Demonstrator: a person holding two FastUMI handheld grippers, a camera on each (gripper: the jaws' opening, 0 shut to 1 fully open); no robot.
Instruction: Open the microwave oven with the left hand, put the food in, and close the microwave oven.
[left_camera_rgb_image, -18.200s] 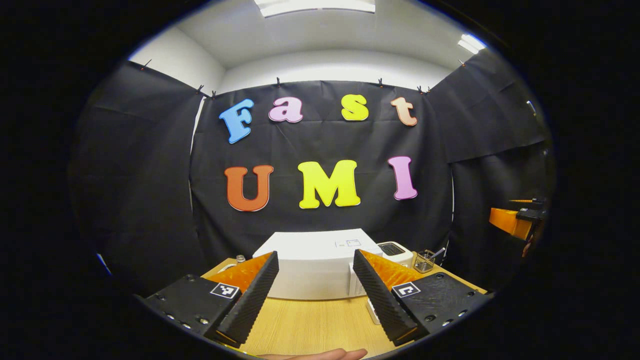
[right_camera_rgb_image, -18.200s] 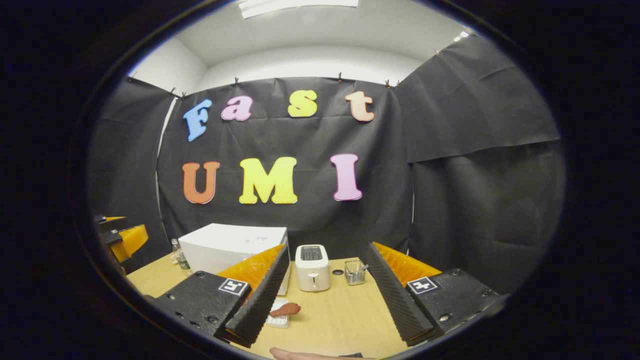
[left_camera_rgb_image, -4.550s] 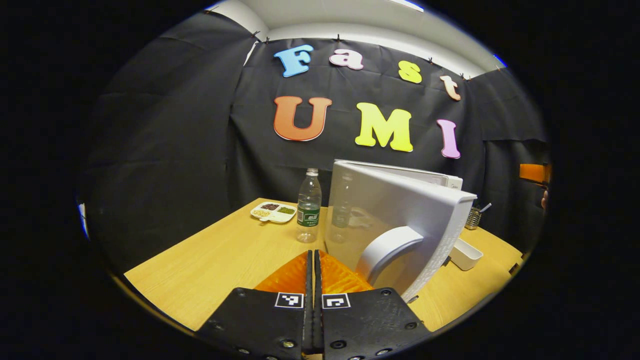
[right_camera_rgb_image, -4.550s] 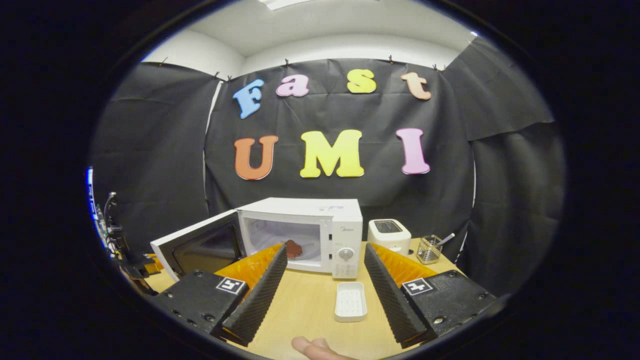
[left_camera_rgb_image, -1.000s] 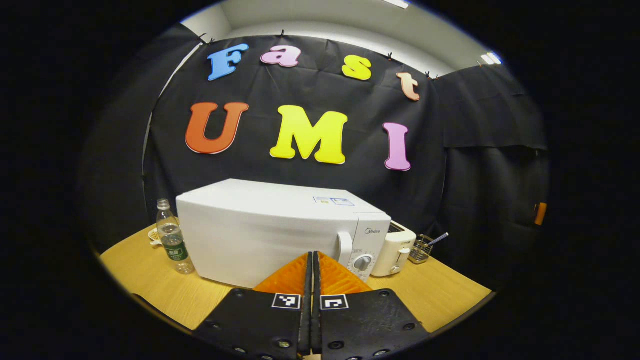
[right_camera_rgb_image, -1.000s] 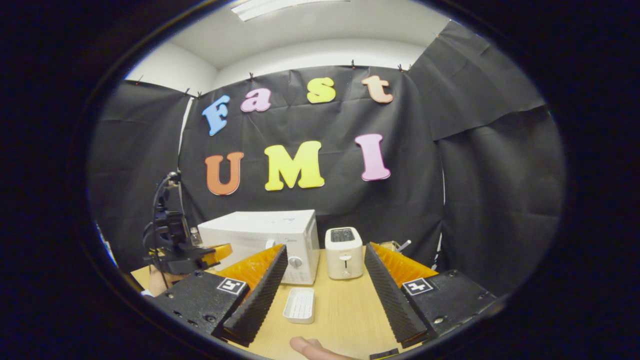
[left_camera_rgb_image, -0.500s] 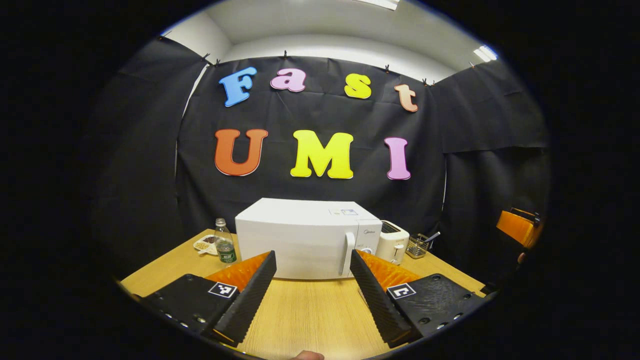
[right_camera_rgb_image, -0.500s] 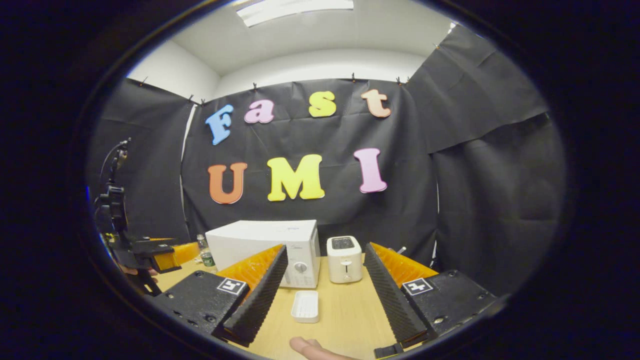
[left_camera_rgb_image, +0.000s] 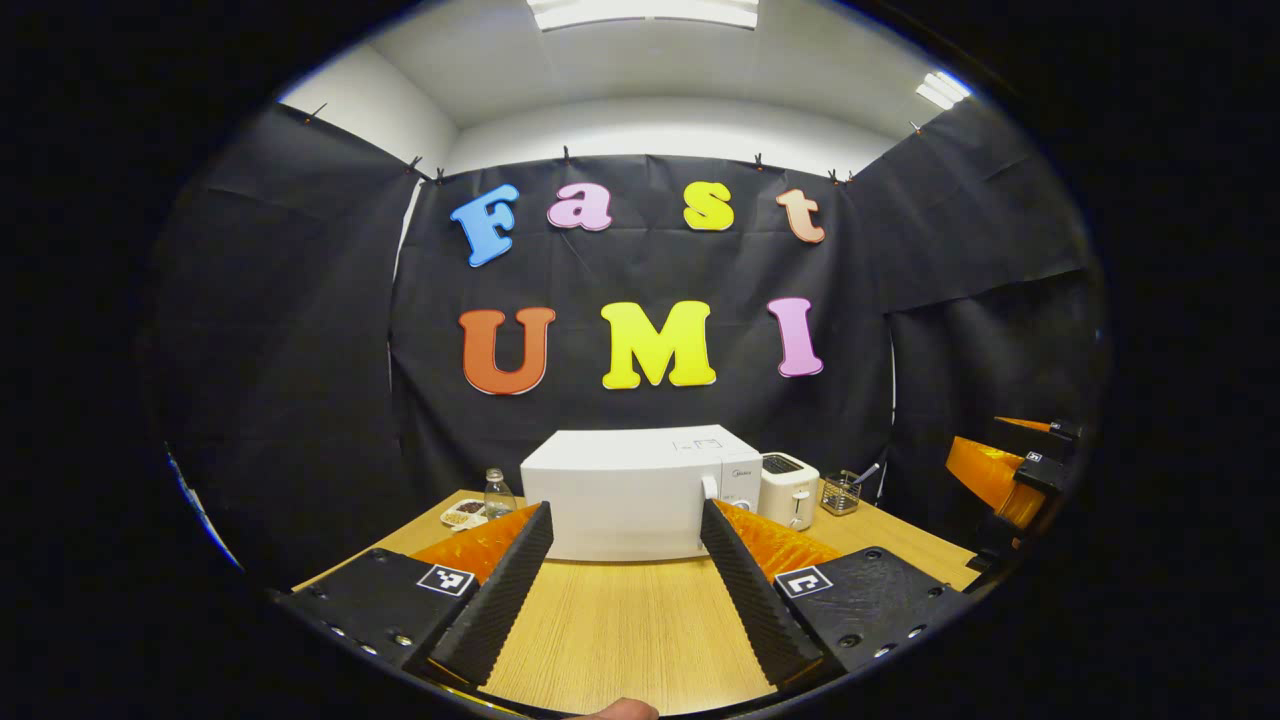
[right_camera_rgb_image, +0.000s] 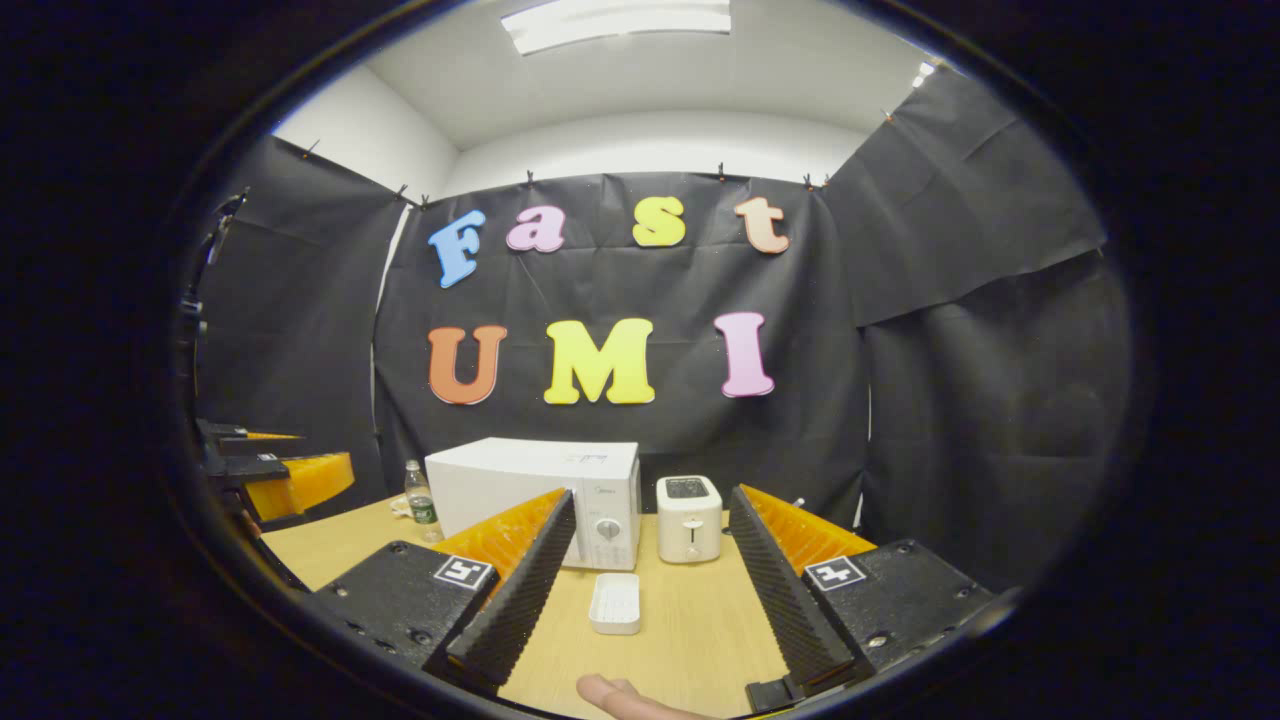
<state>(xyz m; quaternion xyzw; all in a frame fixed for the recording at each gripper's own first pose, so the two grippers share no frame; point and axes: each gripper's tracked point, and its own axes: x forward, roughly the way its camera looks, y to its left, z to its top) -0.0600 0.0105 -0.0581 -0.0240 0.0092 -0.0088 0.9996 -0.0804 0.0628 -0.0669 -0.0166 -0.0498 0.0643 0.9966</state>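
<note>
Seen from the left gripper view: white microwave oven (left_camera_rgb_image: 622, 494) at the back centre of the wooden surface (left_camera_rgb_image: 620, 630), door closed, handle and dials on its right side. Food hidden behind the closed door. To its right, just beside, a white toaster (left_camera_rgb_image: 788, 488), then a small wire basket (left_camera_rgb_image: 840, 493) with a utensil standing in it. To its left, a clear bottle (left_camera_rgb_image: 496, 492) and a small divided dish (left_camera_rgb_image: 464, 513). Left gripper (left_camera_rgb_image: 620, 590) held above the near part of the surface, jaws spread wide, grasping nothing. Right gripper (left_camera_rgb_image: 1010, 470) visible at the far right edge.

Seen from the right gripper view: right gripper (right_camera_rgb_image: 645, 590) likewise above the surface (right_camera_rgb_image: 690, 640), jaws released and wide apart, nothing between them. Small white tray (right_camera_rgb_image: 616, 603) lying in front of the microwave oven (right_camera_rgb_image: 535, 485), apart from it. Toaster (right_camera_rgb_image: 686, 517) just right of the oven. Fingertip of a hand (right_camera_rgb_image: 620, 695) at the bottom edge. Left gripper (right_camera_rgb_image: 270, 475) at the far left.
</note>
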